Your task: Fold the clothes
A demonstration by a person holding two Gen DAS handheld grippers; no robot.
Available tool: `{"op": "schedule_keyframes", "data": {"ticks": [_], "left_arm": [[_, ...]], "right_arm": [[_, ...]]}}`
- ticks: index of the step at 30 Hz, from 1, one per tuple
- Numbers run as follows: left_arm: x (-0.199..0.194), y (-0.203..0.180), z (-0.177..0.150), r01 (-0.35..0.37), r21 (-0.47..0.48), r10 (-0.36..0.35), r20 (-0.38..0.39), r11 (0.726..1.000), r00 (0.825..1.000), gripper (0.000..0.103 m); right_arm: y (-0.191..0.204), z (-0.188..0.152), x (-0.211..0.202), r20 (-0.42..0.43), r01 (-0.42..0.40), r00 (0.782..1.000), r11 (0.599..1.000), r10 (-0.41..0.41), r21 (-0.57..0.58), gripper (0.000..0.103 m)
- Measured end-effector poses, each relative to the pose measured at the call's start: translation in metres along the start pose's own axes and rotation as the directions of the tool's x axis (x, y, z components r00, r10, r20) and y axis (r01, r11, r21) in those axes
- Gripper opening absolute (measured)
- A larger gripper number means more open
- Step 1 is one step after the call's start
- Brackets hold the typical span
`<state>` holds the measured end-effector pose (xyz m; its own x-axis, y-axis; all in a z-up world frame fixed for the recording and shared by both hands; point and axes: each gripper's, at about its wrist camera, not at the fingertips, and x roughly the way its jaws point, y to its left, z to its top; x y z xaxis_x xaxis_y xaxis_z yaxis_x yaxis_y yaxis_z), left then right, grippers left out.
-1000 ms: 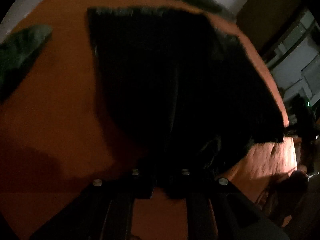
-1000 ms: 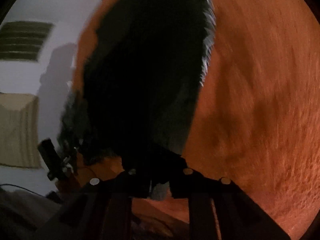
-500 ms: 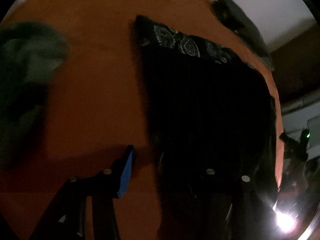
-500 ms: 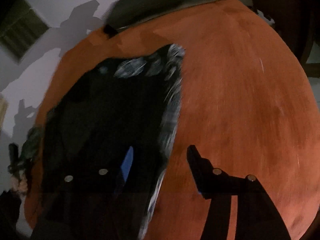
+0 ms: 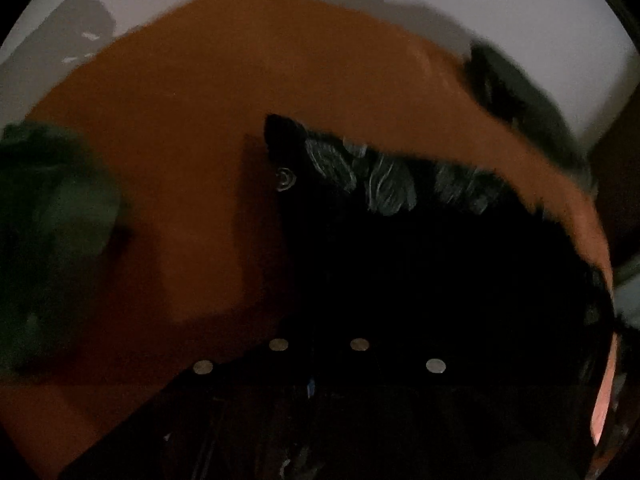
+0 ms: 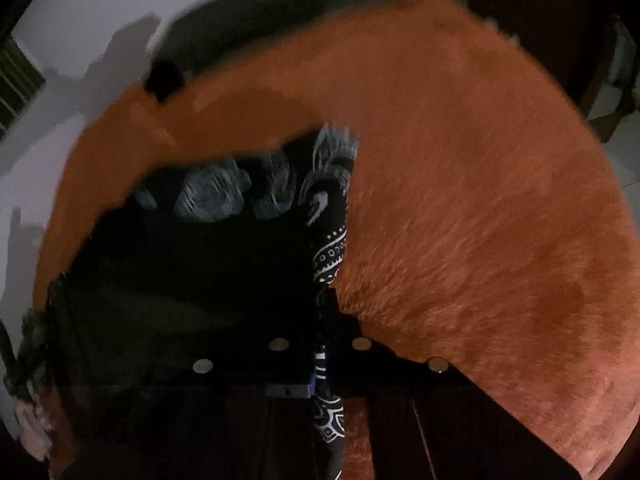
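A black garment with a white paisley border (image 5: 420, 272) lies spread on the orange cover (image 5: 200, 120). In the left wrist view its near left corner runs down into my left gripper (image 5: 318, 332), whose jaws stand together; the pinch itself is lost in the dark. In the right wrist view the same black garment (image 6: 200, 272) fills the left half. Its patterned right edge (image 6: 332, 248) passes straight between the jaws of my right gripper (image 6: 322, 320), which is shut on it.
A crumpled green cloth (image 5: 48, 220) lies at the left of the orange cover (image 6: 480, 200). Another dark garment (image 5: 520, 96) hangs over the far edge by the white wall, and is also in the right wrist view (image 6: 280, 4). A small black object (image 6: 164, 78) sits there.
A second ago both grippers held the black garment up. Half a second ago both stood open over the laid cloth. Now both have closed on its near edge.
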<state>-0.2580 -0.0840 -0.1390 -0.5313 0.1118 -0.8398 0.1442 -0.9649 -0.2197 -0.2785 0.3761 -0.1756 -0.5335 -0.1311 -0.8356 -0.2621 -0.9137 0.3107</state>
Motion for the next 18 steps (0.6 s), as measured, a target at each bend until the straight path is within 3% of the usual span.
{"op": "schedule_keyframes", "data": {"ticks": [2, 4, 7, 11, 13, 15, 18], "left_arm": [[-0.014, 0.012, -0.004, 0.006, -0.036, -0.005, 0.038, 0.999, 0.999, 0.003], [-0.001, 0.016, -0.006, 0.028, -0.030, -0.028, 0.001, 0.999, 1.000, 0.004], [0.027, 0.017, -0.008, 0.040, -0.012, -0.040, -0.056, 0.999, 0.998, 0.006], [0.022, 0.027, -0.009, 0.083, -0.048, -0.086, -0.071, 0.995, 0.994, 0.010], [0.015, 0.033, -0.009, 0.104, -0.068, -0.109, -0.072, 0.992, 0.991, 0.017], [0.001, 0.037, -0.013, 0.093, -0.053, -0.096, -0.054, 0.994, 0.994, 0.031], [-0.030, 0.036, -0.034, 0.088, -0.009, -0.088, -0.050, 0.996, 0.995, 0.035]], "right_arm": [[-0.013, -0.011, -0.020, 0.047, -0.009, 0.999, 0.998, 0.006, 0.061, 0.002], [-0.027, -0.021, -0.029, 0.056, -0.009, 0.998, 0.995, 0.003, 0.102, 0.002], [-0.033, -0.025, -0.005, -0.009, 0.022, 1.000, 0.999, -0.021, 0.046, 0.002], [-0.038, -0.023, 0.013, -0.062, 0.000, 0.998, 0.999, 0.003, 0.048, 0.006], [-0.044, -0.027, 0.006, -0.057, -0.020, 0.998, 0.996, 0.025, 0.090, 0.008], [-0.045, -0.040, -0.017, -0.044, -0.010, 0.999, 0.996, 0.014, 0.085, 0.018], [-0.042, -0.072, -0.052, -0.039, -0.028, 0.999, 0.999, 0.030, 0.042, 0.019]]}}
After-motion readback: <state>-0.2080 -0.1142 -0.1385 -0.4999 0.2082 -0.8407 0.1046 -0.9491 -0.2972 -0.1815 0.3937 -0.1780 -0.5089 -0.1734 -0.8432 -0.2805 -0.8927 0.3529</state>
